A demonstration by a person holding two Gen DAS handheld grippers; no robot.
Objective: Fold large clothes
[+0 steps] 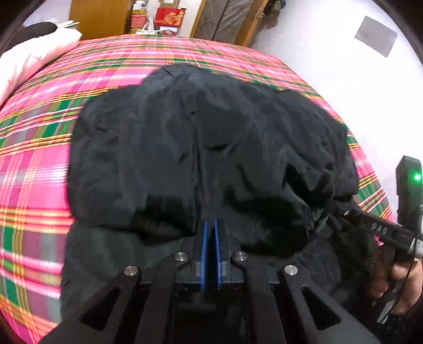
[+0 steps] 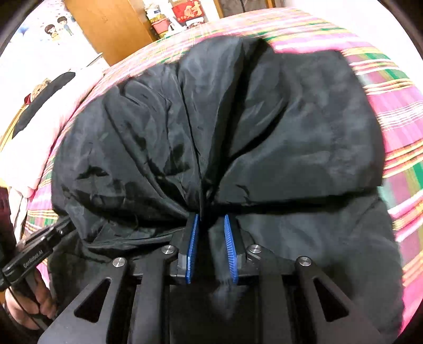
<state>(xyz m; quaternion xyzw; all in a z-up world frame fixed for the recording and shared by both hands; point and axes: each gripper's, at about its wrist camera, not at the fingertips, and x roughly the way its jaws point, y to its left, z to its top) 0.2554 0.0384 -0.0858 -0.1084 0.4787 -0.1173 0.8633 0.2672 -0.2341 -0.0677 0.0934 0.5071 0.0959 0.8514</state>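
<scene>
A large black padded jacket [image 1: 206, 148] lies on a bed with a pink, green and yellow plaid cover [image 1: 34, 164]. Its near part is folded over onto the rest. My left gripper [image 1: 210, 222] is shut, its blue pads pinching the near folded edge of the jacket. The right gripper [image 1: 335, 211] also shows in the left wrist view at the right, its tips in the fabric. In the right wrist view the jacket [image 2: 238, 127] fills the frame, and my right gripper [image 2: 210, 218] is shut on a bunched fold of it. The left gripper [image 2: 63, 227] shows at the left edge.
White bedding [image 1: 39, 53] lies at the bed's far left corner. A wooden cabinet [image 1: 103, 18], red boxes [image 1: 169, 17] and bags stand beyond the bed. White floor [image 1: 330, 53] lies to the right of the bed. The plaid cover [image 2: 396, 111] shows right of the jacket.
</scene>
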